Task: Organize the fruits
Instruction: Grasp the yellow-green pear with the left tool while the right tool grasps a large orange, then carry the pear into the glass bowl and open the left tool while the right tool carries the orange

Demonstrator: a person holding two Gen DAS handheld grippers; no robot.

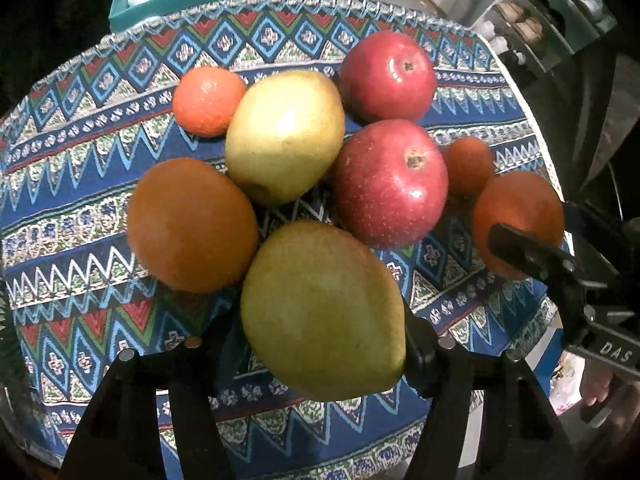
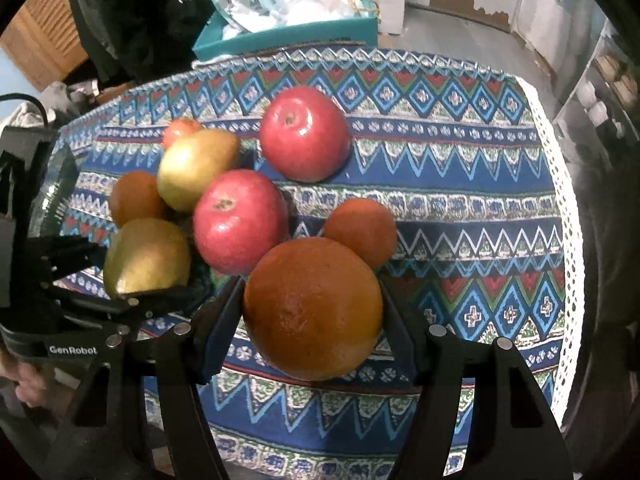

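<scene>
Fruit lies on a round table under a patterned blue cloth (image 1: 72,208). My left gripper (image 1: 320,344) is shut on a yellow-green pear (image 1: 324,312); it also shows in the right wrist view (image 2: 148,256). My right gripper (image 2: 312,320) is shut on a large orange (image 2: 314,306), seen in the left wrist view too (image 1: 518,220). Two red apples (image 1: 390,184) (image 1: 386,76), a second pear (image 1: 284,136), another large orange (image 1: 192,226) and two small oranges (image 1: 208,100) (image 1: 468,166) sit clustered mid-table.
A teal box (image 2: 288,32) with plastic bags stands beyond the table's far edge. A shelf unit (image 1: 552,20) is at the right. The cloth's white lace edge (image 2: 568,200) hangs at the right.
</scene>
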